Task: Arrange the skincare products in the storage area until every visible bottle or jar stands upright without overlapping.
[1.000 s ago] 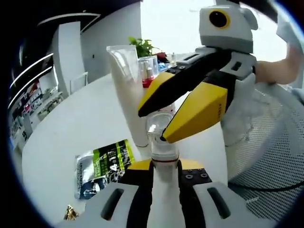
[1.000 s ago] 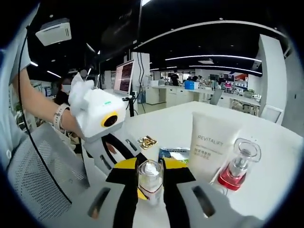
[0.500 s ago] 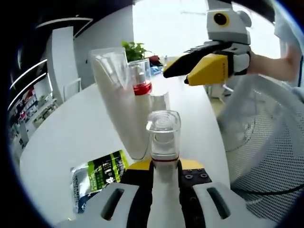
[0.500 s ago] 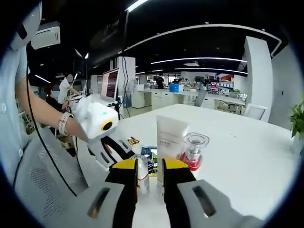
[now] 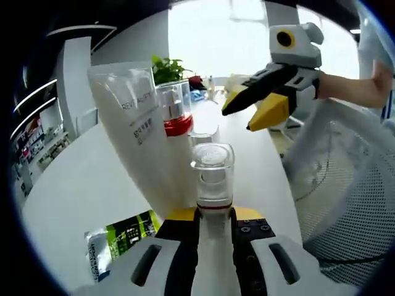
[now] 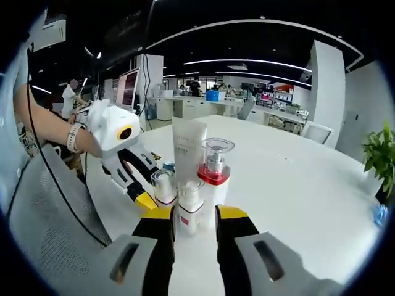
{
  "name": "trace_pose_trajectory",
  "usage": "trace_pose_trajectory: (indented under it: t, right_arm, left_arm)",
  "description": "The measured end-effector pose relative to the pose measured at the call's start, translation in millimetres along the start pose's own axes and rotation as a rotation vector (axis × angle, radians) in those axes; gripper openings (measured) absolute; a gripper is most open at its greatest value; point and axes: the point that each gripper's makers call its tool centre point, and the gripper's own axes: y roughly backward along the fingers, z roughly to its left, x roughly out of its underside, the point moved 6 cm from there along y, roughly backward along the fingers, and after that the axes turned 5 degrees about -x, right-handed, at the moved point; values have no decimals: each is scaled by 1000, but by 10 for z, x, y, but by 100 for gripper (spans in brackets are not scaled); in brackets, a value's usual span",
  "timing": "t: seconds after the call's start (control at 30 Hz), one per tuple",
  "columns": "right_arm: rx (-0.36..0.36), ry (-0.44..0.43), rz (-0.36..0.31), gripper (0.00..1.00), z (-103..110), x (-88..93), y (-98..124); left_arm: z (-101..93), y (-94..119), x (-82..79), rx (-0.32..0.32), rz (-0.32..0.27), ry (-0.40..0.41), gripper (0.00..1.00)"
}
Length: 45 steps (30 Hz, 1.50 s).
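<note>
White round desk (image 6: 296,179) is being used as the storage area; all products are grouped near its edge, beside a mesh chair back (image 5: 345,179).

Tall white tube (image 5: 145,139) is standing cap-down, upright with a slight lean in the left gripper view; it is also being seen in the right gripper view (image 6: 188,145), behind the bottles.

Bottle with red collar and clear cap (image 6: 214,166) is standing upright just beside the tube, on its right in the right gripper view; in the left gripper view (image 5: 174,111) it is partly hidden behind the tube.

White bottle with clear cap (image 5: 212,185) is being held upright between the jaws of the left hand-held gripper (image 5: 210,216), which is clamped on its neck. Same bottle is being seen in the right gripper view (image 6: 164,188), with the left hand-held gripper's yellow tip at its base.

Small white pump bottle (image 6: 190,206) is standing upright between the jaw tips of the right hand-held gripper (image 6: 191,216); jaws are narrow around it, but contact cannot be told, probably a small gap on each side. In the left gripper view the right hand-held gripper (image 5: 256,108) is being seen raised above the desk, jaws slightly parted.

Green-and-black sachet (image 5: 120,237) is lying flat on the desk at the tube's foot.
</note>
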Motion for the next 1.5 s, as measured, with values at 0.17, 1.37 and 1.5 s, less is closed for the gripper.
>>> trace_pose_trajectory:
  t: [0.17,1.37,1.5]
  right_arm:
    - [-15,6,31,25,0,60,-58]
    - [-170,-19,274,15,-42,310,-471]
    - [-176,-13,289,14,-43,329,-495]
  left_arm:
    - [-2,-29,-19,0,-5,9,16]
    - [-106,-45,174,-212,183,374,8]
    - [-126,-75,170,-223,188,363,8]
